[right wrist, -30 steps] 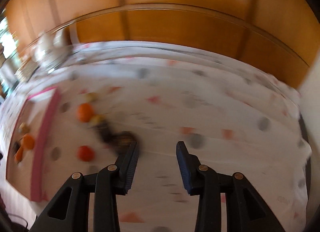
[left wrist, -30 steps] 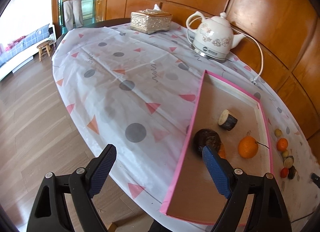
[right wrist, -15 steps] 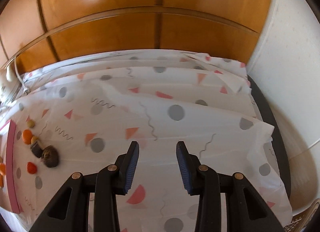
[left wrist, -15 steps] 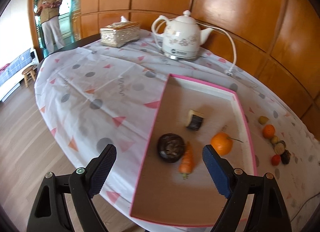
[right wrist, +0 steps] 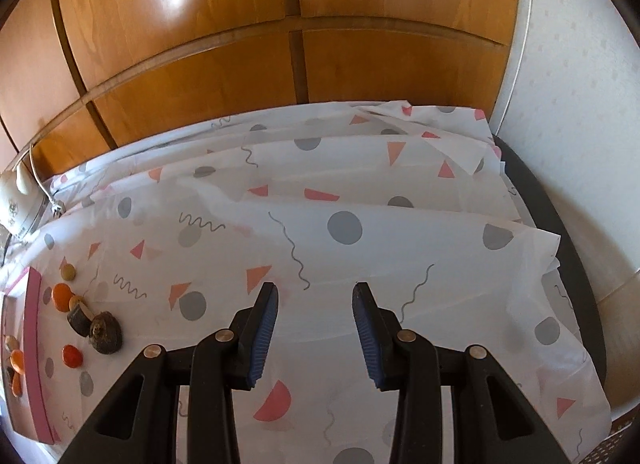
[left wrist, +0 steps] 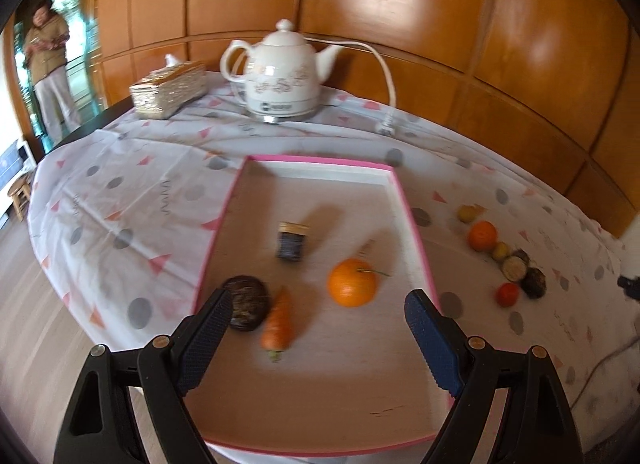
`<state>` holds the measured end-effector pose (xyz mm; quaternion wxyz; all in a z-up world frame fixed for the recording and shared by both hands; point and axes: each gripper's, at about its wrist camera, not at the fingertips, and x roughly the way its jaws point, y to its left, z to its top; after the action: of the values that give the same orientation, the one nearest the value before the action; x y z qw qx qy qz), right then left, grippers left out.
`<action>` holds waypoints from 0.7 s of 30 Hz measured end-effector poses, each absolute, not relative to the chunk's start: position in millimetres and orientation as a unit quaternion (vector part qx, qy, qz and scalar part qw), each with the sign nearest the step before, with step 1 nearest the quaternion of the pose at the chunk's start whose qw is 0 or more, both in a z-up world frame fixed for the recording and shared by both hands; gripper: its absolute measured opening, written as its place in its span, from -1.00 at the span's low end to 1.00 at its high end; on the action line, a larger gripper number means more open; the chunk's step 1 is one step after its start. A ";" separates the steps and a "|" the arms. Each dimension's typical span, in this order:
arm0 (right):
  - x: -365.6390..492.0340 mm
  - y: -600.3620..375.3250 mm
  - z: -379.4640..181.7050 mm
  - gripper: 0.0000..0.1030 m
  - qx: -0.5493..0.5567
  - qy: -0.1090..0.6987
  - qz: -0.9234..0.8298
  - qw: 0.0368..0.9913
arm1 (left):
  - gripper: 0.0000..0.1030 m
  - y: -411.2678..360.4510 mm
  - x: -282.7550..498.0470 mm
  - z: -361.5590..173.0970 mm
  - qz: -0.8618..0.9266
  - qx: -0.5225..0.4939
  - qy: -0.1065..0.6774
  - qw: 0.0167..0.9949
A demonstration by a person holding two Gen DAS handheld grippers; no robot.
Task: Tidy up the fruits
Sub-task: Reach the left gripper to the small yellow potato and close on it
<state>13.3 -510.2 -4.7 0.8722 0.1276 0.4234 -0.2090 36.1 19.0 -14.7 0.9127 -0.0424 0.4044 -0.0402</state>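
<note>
Fingers (left wrist: 208, 338) of left gripper (left wrist: 318, 318): ribbed blue pads, wide apart, nothing held, above pink-rimmed tray (left wrist: 414, 232) with round orange (left wrist: 352, 282), tapered carrot (left wrist: 278, 326). Right gripper (right wrist: 314, 338): narrow gap, empty, over glossy patterned tablecloth (right wrist: 360, 200).

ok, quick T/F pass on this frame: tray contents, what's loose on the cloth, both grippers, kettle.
1. The pink-rimmed tray holds an orange and a carrot. True.
2. The left gripper is clamped on the carrot. False: its jaws stand wide open with nothing between them, above the tray.
3. Several small fruits lie on the tablecloth outside the tray. True.
4. The right gripper holds a red fruit. False: its jaws are empty over bare cloth; the red fruit lies apart, near the tray.
5. The white kettle stands inside the tray. False: it stands on the cloth beyond the tray.
</note>
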 end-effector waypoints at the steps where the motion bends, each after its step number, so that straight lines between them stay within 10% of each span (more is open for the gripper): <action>1: 12.7 -511.8 -4.2 -0.24 0.129 0.423 -0.214 0.871 | 0.71 13.9 37.6 -14.0 -0.046 -0.040 0.405 0.912; 6: 8.0 -522.1 -5.9 -0.23 0.145 0.426 -0.236 0.861 | 0.71 -14.7 45.4 -5.0 -0.090 -0.023 0.399 0.912; 10: 3.5 -525.7 -1.4 0.34 0.154 0.413 -0.242 0.864 | 0.70 -42.2 53.2 -0.3 -0.128 -0.002 0.395 0.910; 13: 3.5 -521.6 2.1 0.34 0.151 0.405 -0.231 0.872 | 0.63 -61.6 62.0 -2.5 -0.152 0.012 0.403 0.902; 21: 6.8 -516.8 0.7 0.34 0.144 0.410 -0.215 0.874 | -0.10 -99.4 98.5 -19.5 -0.203 -0.002 0.458 0.865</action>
<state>6.8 -516.8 0.7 0.8744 0.1442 0.4103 -0.2150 98.5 -99.4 -19.5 0.8652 -0.0015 0.4583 -0.2035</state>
